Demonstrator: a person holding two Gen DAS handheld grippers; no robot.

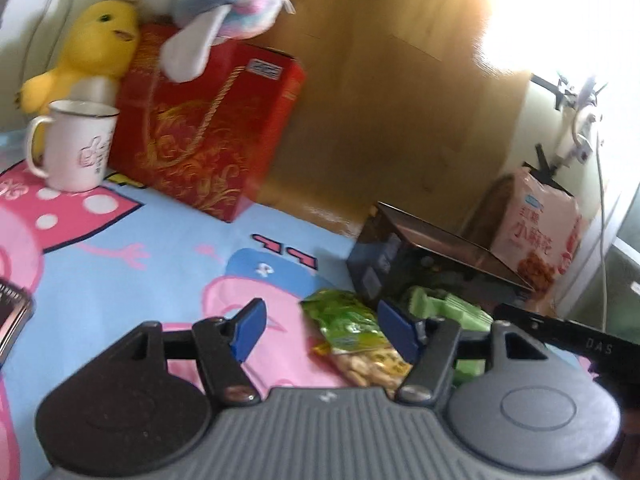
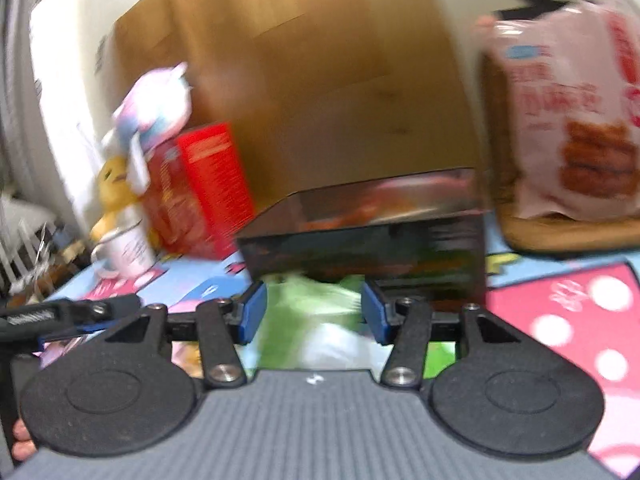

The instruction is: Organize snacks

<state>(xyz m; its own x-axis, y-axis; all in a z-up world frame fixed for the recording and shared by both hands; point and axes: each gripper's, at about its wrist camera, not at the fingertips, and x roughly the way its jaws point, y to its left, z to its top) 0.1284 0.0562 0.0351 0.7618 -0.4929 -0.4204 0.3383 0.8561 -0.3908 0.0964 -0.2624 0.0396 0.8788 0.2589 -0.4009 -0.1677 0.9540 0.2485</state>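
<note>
A green snack bag (image 1: 352, 332) of nuts lies on the cartoon tablecloth (image 1: 160, 264), between my left gripper's (image 1: 324, 332) open fingers, closer to the right fingertip (image 1: 396, 330). Light green packets (image 1: 448, 308) lie beside it in front of a dark open box (image 1: 432, 256). A pink snack bag (image 1: 536, 236) stands behind the box. In the right wrist view, my right gripper (image 2: 316, 312) is open over blurred green and white packets (image 2: 312, 320), just before the dark box (image 2: 372, 236). The pink bag (image 2: 568, 120) stands on a wooden board at the right.
A red gift box (image 1: 204, 128) with plush toys (image 1: 96, 48) on and beside it stands at the back left, with a white mug (image 1: 76, 148) in front. A brown wooden panel (image 1: 380, 92) rises behind. A dark object (image 1: 12, 320) sits at the left edge.
</note>
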